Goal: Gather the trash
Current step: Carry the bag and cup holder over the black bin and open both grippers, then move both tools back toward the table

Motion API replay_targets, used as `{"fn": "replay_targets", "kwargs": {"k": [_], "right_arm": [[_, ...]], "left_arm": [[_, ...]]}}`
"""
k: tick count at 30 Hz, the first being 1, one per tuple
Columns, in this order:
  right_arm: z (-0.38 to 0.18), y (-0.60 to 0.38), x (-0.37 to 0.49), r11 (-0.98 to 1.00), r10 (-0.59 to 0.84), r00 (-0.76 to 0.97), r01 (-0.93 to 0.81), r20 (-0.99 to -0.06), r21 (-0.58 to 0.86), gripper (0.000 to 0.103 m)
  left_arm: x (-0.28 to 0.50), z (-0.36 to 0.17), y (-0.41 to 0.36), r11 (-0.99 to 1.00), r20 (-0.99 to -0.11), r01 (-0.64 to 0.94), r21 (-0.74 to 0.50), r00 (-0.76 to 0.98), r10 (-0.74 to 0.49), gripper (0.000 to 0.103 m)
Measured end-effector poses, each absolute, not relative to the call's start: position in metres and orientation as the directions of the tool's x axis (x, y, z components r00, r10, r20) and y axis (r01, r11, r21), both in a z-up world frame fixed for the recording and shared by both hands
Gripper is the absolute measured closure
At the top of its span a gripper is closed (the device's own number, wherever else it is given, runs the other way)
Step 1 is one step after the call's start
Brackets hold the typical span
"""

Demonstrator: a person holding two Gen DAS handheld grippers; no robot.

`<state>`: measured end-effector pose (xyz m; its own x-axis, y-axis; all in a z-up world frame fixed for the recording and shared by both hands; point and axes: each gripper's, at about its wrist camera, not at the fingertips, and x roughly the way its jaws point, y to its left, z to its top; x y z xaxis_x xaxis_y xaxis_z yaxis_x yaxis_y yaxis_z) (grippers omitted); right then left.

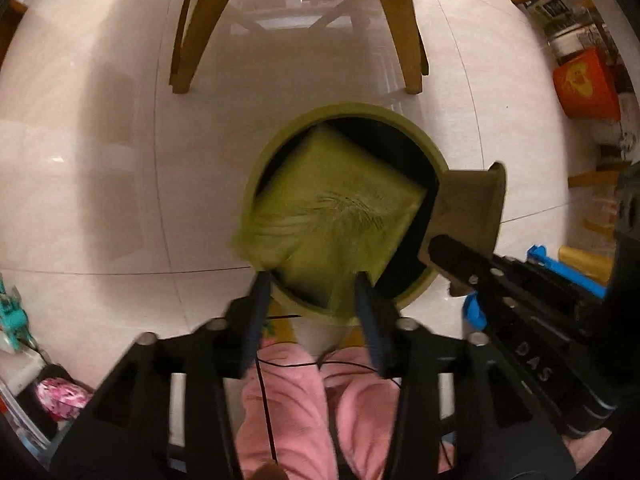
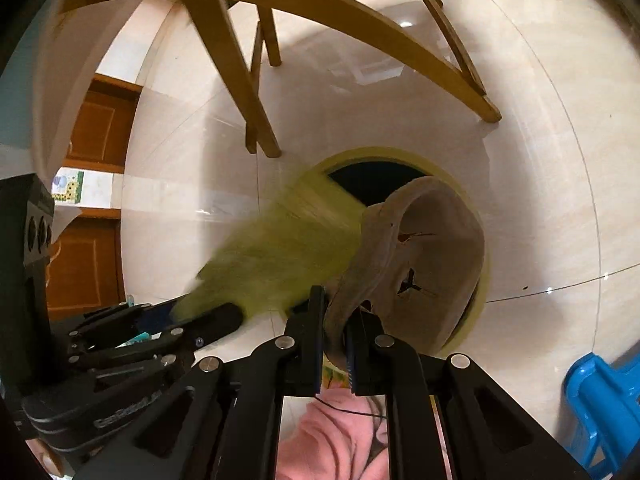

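The left gripper (image 1: 312, 280) hung over the bin (image 1: 424, 292), its fingers (image 1: 258, 300) standing apart with nothing pinched; the green packet (image 1: 332, 208) lay blurred in the bin's mouth, apparently dropping in. The right gripper (image 2: 334, 312), at the bin's 4 o'clock, was clamped on a crumpled brown bag (image 2: 420, 256) above the rim. Judging by this, one piece was nearly binned; the bag remained to be released.
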<state>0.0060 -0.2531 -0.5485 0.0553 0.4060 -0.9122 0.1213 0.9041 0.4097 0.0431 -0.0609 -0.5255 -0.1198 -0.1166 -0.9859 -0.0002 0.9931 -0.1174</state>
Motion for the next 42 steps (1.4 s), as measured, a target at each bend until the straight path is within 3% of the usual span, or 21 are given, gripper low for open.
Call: {"fn": "replay_targets", "kwargs": {"k": [1, 3, 6, 14, 22, 29, 37, 42], "right_arm": [[-0.551, -0.254, 0.006, 0.903, 0.407, 0.048, 0.128, -0.912, 0.41, 0.093], [-0.554, -0.247, 0.009, 0.904, 0.401, 0.034, 0.145, -0.915, 0.401, 0.081], [-0.563, -0.235, 0.016, 0.897, 0.408, 0.039, 0.167, -0.912, 0.409, 0.068], [-0.56, -0.231, 0.021, 0.905, 0.383, 0.062, 0.176, -0.922, 0.388, 0.066], [-0.52, -0.23, 0.011, 0.913, 0.365, 0.086, 0.162, -0.927, 0.375, 0.066], [-0.43, -0.226, -0.003, 0.909, 0.376, 0.121, 0.143, -0.919, 0.391, 0.066], [-0.29, -0.225, -0.009, 0.909, 0.391, 0.184, 0.078, -0.902, 0.41, 0.066], [-0.208, -0.226, -0.007, 0.906, 0.404, 0.242, 0.023, -0.882, 0.422, 0.066]], "left_arm": [[0.047, -0.529, -0.055, 0.992, -0.984, -0.004, -0.126, -0.124, -0.125, 0.052], [0.048, -0.531, -0.053, 0.99, -0.981, -0.014, -0.141, -0.132, -0.142, 0.048], [0.051, -0.531, -0.05, 0.989, -0.982, -0.023, -0.144, -0.122, -0.146, 0.047], [0.056, -0.531, -0.028, 0.99, -0.984, -0.03, -0.141, -0.102, -0.143, 0.047], [0.05, -0.486, -0.023, 0.993, -0.991, -0.004, -0.12, -0.064, -0.12, 0.047], [0.042, -0.389, -0.026, 0.992, -0.994, 0.068, -0.11, -0.001, -0.111, 0.047], [0.035, -0.251, -0.014, 0.998, -0.99, 0.033, -0.052, 0.127, -0.056, 0.047], [0.034, -0.181, -0.007, 0.996, -0.983, -0.006, -0.087, 0.163, -0.085, 0.047]]}}
